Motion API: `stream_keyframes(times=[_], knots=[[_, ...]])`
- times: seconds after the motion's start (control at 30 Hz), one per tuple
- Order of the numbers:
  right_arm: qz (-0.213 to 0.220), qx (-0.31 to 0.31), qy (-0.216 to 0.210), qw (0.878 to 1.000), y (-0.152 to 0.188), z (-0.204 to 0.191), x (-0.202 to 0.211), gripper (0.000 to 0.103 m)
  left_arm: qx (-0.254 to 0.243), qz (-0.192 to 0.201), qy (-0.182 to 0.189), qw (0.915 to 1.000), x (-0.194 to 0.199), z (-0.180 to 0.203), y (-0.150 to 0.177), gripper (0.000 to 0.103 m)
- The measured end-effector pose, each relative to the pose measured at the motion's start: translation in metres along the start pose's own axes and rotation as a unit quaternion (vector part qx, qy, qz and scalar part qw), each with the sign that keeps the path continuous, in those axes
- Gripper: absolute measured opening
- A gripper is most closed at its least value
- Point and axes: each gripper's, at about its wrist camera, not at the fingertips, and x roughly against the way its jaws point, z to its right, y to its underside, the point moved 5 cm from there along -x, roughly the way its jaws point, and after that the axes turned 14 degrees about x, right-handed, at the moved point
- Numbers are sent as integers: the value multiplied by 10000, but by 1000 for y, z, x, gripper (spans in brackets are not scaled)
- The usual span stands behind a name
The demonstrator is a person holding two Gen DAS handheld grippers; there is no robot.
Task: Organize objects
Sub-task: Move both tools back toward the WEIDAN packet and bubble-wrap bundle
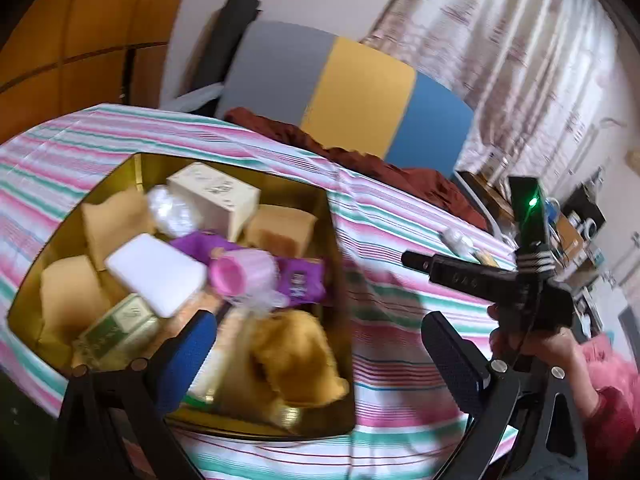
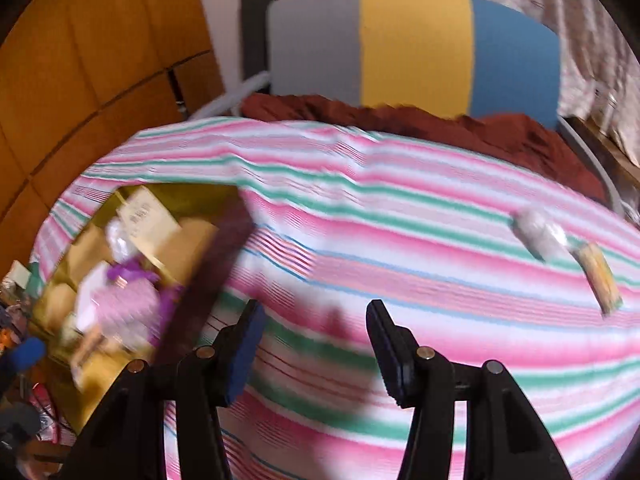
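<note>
A gold-lined box [image 1: 224,166] sits on the striped sheet, filled with a cream carton [image 1: 212,196], a pink cup [image 1: 240,276], a purple packet [image 1: 298,282], a white block [image 1: 156,276], a green tin [image 1: 120,328] and a yellow plush [image 1: 296,356]. My left gripper [image 1: 320,360] hangs open over the box's near right corner, holding nothing. To the right of the box [image 2: 180,194], my right gripper [image 2: 316,344] is open above bare sheet. A white wrapped item [image 2: 538,236] and a yellowish packet [image 2: 598,276] lie loose at the far right.
The striped sheet [image 2: 360,208] covers a bed with a dark red blanket [image 2: 440,128] and a grey, yellow and blue headboard [image 2: 412,48] beyond. A wooden wardrobe [image 2: 80,60] stands left. A hand [image 1: 540,344] holds the right gripper's body [image 1: 480,278]. Cluttered shelves [image 1: 580,232] stand at the right.
</note>
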Motion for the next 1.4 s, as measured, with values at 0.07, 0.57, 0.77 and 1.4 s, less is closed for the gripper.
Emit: stream_keyframes(times=[0.07,0.57,0.77,1.4], knots=[[-97,-101,221,9997,17,17,3,54,-135,-101,56,9998,-4,12,5,103],[-181,-626,874,9940,73,96,30,54,-856,-739,246,9933,-49,87,39,103],[-240,-825,986,9914,87,122,30,54,-1023,-955,205,9900,-67,104,52,103],[87,-1476,1382,9793,87,272,38,72,-1315,-1484,214,9799,-109,130,72,103]])
